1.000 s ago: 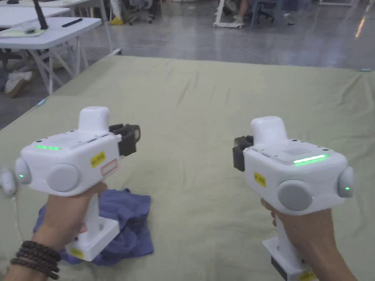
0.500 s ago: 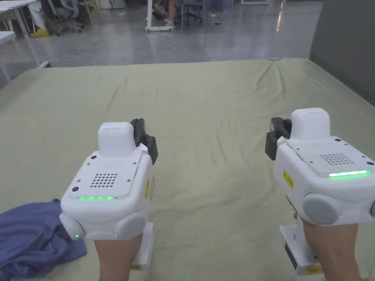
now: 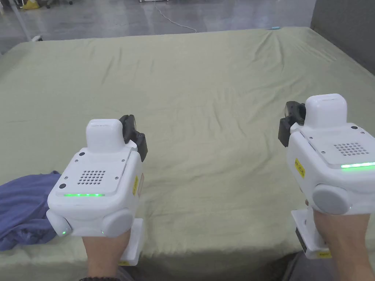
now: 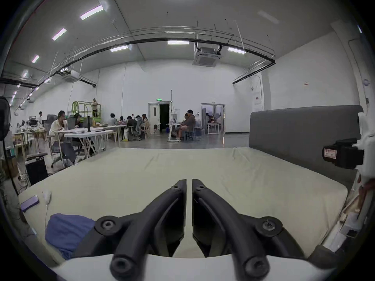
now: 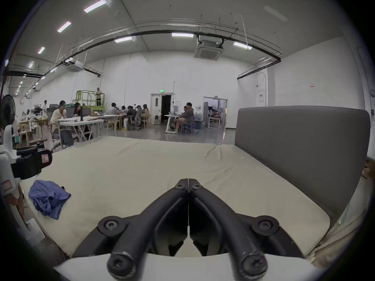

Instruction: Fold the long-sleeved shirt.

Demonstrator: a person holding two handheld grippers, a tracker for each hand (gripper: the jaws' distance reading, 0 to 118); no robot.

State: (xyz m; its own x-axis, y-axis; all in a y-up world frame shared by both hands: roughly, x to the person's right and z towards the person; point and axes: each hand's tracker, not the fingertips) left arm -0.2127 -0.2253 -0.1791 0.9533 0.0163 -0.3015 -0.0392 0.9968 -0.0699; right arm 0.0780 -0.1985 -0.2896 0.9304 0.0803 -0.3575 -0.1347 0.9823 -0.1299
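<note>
A crumpled blue long-sleeved shirt [image 3: 22, 205] lies in a heap at the near left corner of the bed; it is also the blue heap [image 4: 67, 232] in the left gripper view and the blue shirt [image 5: 48, 198] in the right gripper view. My left gripper [image 3: 133, 135] is held in the air just right of the shirt, not touching it. Its jaws [image 4: 189, 181] stand together with a thin slit and nothing between them. My right gripper [image 3: 291, 122] hovers over the bed's near right side, and its tips [image 5: 188, 181] meet on nothing.
The bed is covered by a pale green sheet [image 3: 205, 91], wrinkled but bare apart from the shirt. A grey headboard [image 3: 344, 29] rises along its right side. A phone [image 4: 30, 202] and a small white device [image 4: 46, 195] lie near the left edge. People sit at tables beyond the bed.
The head camera has swung right and down, so the shirt now sits at the picture's left edge. The left gripper has turned from lying on its side to upright. The shirt itself has not moved.
</note>
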